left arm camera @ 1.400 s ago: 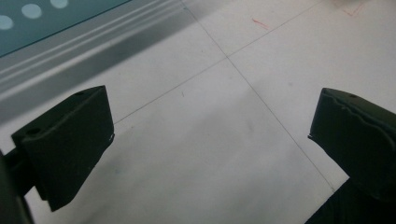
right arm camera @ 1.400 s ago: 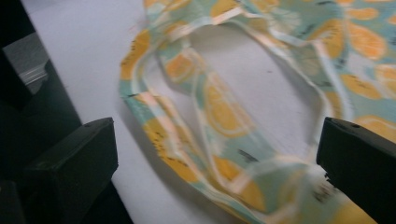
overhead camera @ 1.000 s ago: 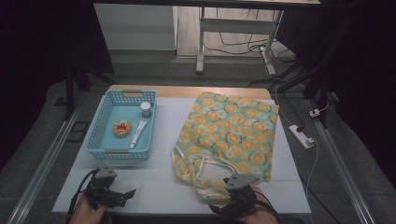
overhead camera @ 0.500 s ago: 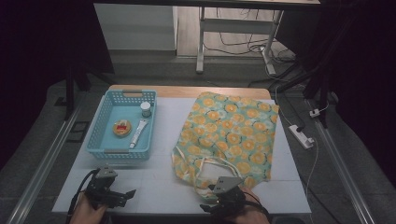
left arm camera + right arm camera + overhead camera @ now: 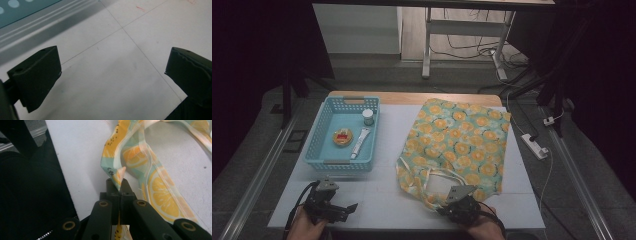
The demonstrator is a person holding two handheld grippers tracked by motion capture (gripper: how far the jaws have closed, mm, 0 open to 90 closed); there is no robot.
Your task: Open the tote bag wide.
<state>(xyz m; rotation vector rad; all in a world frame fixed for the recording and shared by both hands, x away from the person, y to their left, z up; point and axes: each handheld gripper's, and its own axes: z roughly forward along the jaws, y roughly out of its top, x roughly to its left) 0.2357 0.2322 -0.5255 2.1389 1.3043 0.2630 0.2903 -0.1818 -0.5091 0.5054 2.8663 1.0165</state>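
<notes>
A tote bag printed with lemon slices lies flat on the white table, its pale handles toward me. At the bag's near edge my right gripper has just been closing, and it is now shut on a fold of the fabric. In the right gripper view the jaws meet with the bag's hem pinched between them. My left gripper rests at the table's near left, open, with nothing but bare table between its jaws.
A light blue basket stands at the left with a small white jar, a tube and a round orange item inside. Its rim is close to my left gripper. A power strip lies on the floor to the right.
The right gripper's jaws have shut on the bag's near edge after shifting slightly along it. The left gripper has stayed where it was.
</notes>
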